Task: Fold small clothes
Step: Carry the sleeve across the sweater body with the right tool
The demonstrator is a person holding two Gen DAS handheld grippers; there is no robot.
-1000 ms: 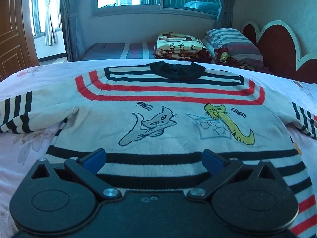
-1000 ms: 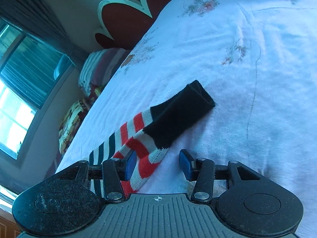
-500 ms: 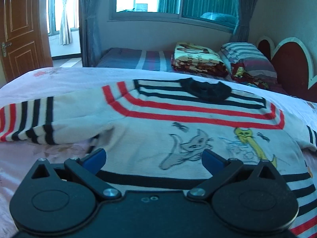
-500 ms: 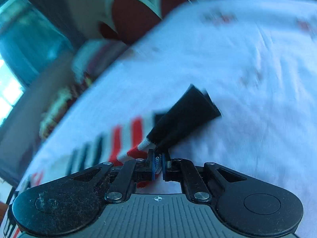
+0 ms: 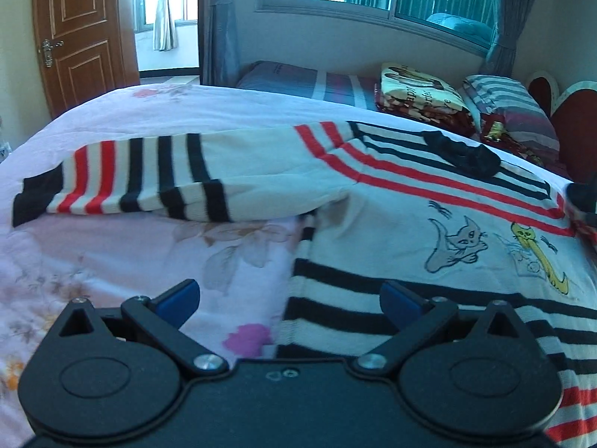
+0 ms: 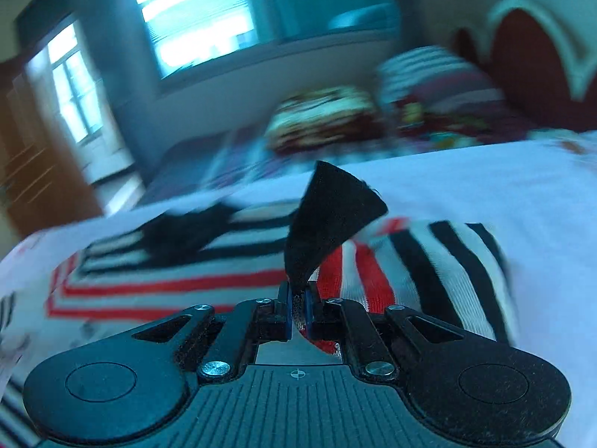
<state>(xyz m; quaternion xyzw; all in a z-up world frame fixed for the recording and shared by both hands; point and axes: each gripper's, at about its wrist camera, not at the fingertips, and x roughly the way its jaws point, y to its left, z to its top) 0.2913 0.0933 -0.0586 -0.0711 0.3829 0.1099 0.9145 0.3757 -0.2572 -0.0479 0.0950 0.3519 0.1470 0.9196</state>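
A small white sweater (image 5: 429,224) with red and black stripes and two cat drawings lies face up on the bed. Its left sleeve (image 5: 141,179) stretches out flat to the left, ending in a black cuff. My left gripper (image 5: 289,300) hovers open over the sweater's lower left hem corner, with nothing between its blue pads. My right gripper (image 6: 297,311) is shut on the black cuff (image 6: 328,216) of the right sleeve (image 6: 429,280), which is lifted and doubled back over toward the sweater's chest. The black collar (image 6: 179,235) shows blurred beyond it.
The sweater rests on a pink floral bedspread (image 5: 112,261). Pillows and a folded blanket (image 5: 421,89) lie near the red headboard (image 5: 571,127) at the far right. A wooden door (image 5: 82,37) stands at the far left, with a window behind the bed.
My right gripper shut on the right sleeve's cuff, lifted it and swung it over toward the sweater's body, rolling as it went. My left gripper slid left, from the hem's middle to its left corner.
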